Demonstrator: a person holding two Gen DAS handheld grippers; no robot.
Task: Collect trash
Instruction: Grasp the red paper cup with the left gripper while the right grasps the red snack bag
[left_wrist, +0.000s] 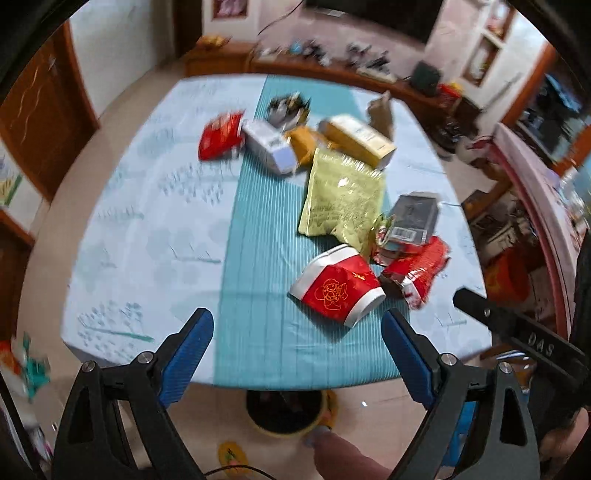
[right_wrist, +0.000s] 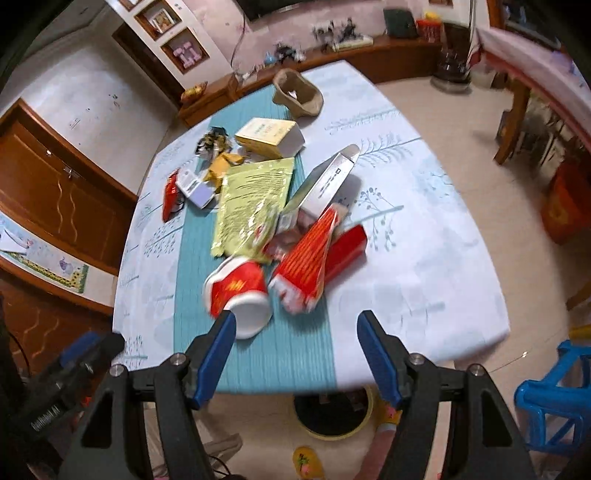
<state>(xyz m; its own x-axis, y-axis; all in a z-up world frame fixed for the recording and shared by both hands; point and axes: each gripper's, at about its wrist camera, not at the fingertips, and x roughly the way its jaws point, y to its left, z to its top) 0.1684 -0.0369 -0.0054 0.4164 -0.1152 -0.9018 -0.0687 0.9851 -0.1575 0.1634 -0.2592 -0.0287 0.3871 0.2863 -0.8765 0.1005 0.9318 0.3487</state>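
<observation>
Trash (left_wrist: 343, 192): glossy crinkled pouches, cardboard boxes | table (left_wrist: 147, 240): ribbed teal cloth

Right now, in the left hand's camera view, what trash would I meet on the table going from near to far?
Red and white cup → big yellow-green pouch → yellow box → dark crumpled wrapper at the far end.

Shelf clutter (left_wrist: 332, 51) motion-blurred, unreadable. Bin (right_wrist: 332, 413) half hidden under worktop (right_wrist: 424, 258). Stool (right_wrist: 557, 391) cut by edge.
</observation>
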